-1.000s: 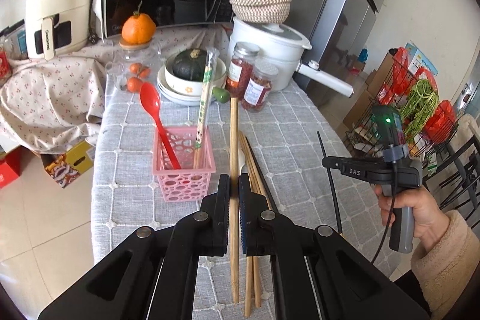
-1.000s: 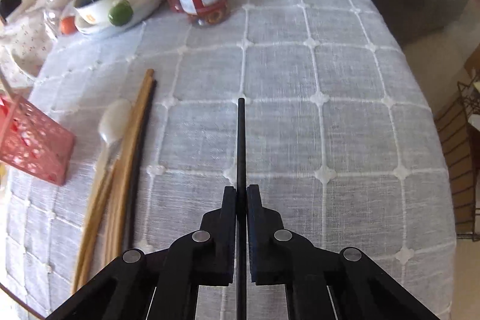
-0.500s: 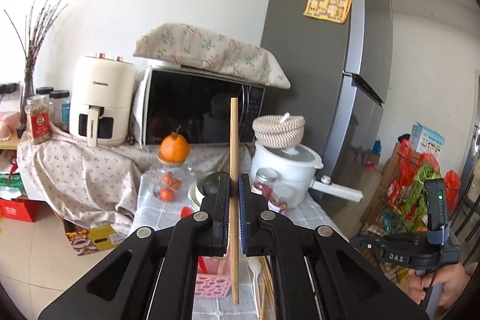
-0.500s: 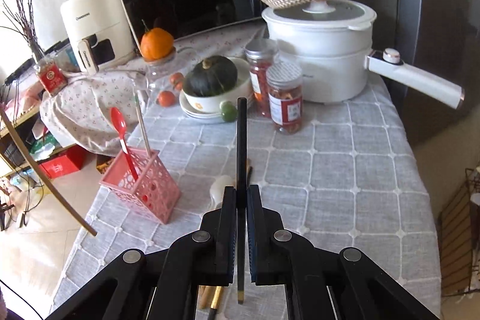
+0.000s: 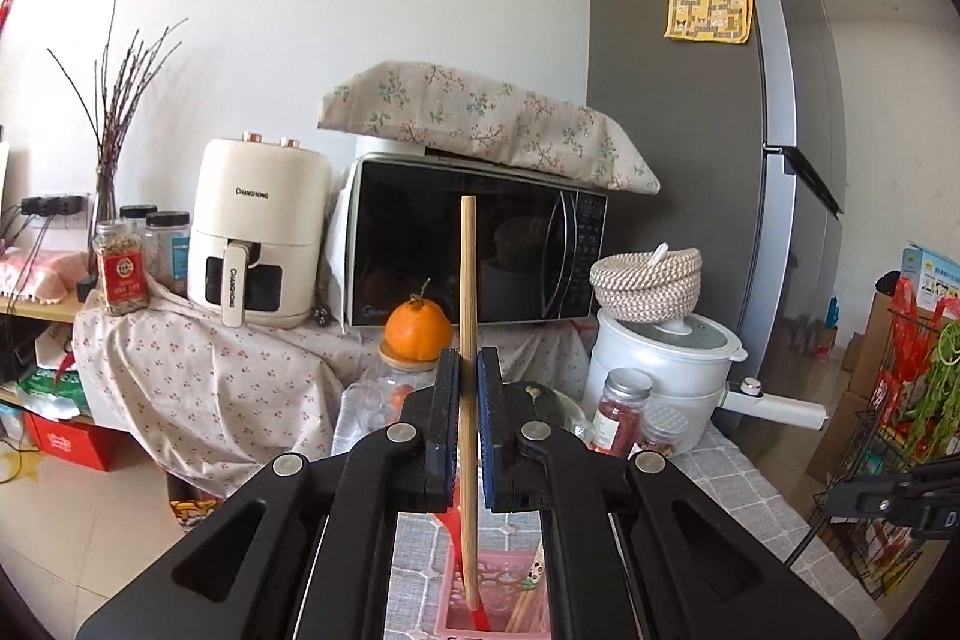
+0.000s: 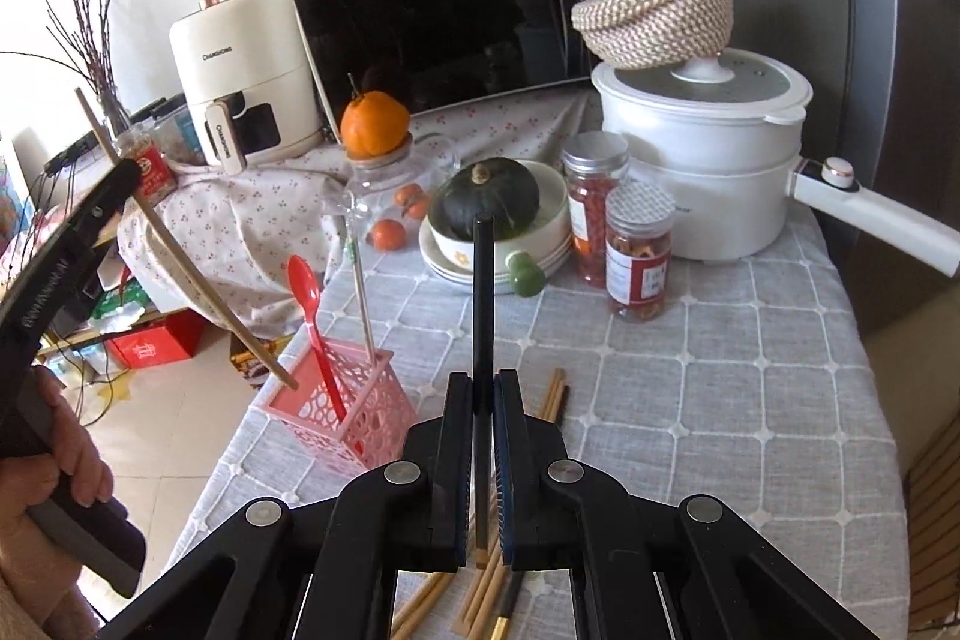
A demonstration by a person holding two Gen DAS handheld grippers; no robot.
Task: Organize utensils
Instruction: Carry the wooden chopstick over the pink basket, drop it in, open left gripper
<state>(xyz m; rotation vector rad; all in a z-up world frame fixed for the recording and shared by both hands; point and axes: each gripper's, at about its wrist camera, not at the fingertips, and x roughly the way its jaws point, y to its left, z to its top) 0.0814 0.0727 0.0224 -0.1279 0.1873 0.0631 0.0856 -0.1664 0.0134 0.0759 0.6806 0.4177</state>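
My left gripper [image 5: 468,370] is shut on a wooden chopstick [image 5: 468,280], held upright with its lower tip inside the pink basket [image 5: 510,610]. In the right wrist view the same chopstick [image 6: 180,244] slants down into the pink basket [image 6: 336,412], which holds a red spoon [image 6: 312,310] and a wrapped pair of chopsticks [image 6: 360,292]. My right gripper [image 6: 483,388] is shut on a black chopstick [image 6: 483,292], held above the table. Several more chopsticks [image 6: 555,394] lie on the cloth beneath it.
A bowl with a dark squash [image 6: 489,196], two jars [image 6: 639,250], a white pot [image 6: 702,148], an orange on a glass jar [image 6: 375,124], a microwave [image 6: 444,22] and an air fryer [image 6: 240,70] stand at the back. The table's left edge runs beside the basket.
My left gripper has brought the wooden chopstick down so its tip now sits in the pink basket. My right gripper has held the black chopstick raised, moving slightly closer.
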